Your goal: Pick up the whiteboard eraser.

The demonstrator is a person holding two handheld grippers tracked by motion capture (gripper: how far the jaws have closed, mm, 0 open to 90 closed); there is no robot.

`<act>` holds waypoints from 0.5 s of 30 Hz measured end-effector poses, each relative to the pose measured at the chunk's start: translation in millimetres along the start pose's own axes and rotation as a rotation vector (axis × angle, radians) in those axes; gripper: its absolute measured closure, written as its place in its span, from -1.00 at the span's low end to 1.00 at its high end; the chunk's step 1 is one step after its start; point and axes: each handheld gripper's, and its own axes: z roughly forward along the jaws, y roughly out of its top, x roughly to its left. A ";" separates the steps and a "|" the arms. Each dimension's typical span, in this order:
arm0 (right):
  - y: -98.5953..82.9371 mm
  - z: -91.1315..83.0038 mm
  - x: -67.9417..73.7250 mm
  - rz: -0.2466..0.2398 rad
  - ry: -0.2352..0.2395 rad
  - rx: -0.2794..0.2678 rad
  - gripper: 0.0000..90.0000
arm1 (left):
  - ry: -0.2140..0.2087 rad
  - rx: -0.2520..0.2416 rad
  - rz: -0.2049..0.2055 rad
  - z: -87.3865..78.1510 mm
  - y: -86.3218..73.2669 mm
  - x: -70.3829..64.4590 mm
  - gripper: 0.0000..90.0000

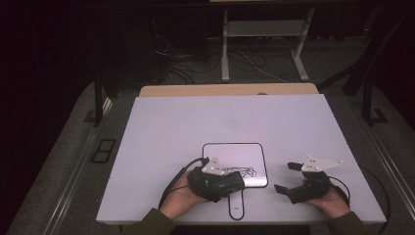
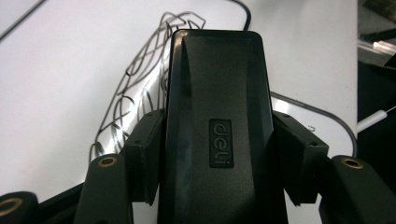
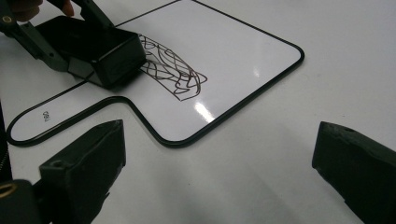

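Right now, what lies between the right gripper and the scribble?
Bare tabletop, then the whiteboard rim and blank surface before the scribble, per the right gripper view.

Your left tongs [image 2: 215, 154] are black with brass-coloured screw heads, and the eraser [image 2: 217, 121] they clamp is glossy black with a small raised "deli" badge in grey. The whiteboard [image 3: 243, 56] is white with a thin black border and carries a tangle of dark looping scribbles [image 3: 175, 72]. Your right tongs [image 3: 219, 172] are matt black under a pale grey plate, over a white table [image 1: 195, 117].
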 end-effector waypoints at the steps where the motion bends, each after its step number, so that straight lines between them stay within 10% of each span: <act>1: 0.0 0.0 -0.1 -0.002 0.000 0.000 -0.96 | 0.000 -0.001 0.011 -2.5 0.1 1.1 -0.14; 15: 0.0 0.2 -0.8 -0.001 -0.004 -0.001 -0.96 | 0.024 -0.069 -0.003 -24.6 3.5 17.4 -0.14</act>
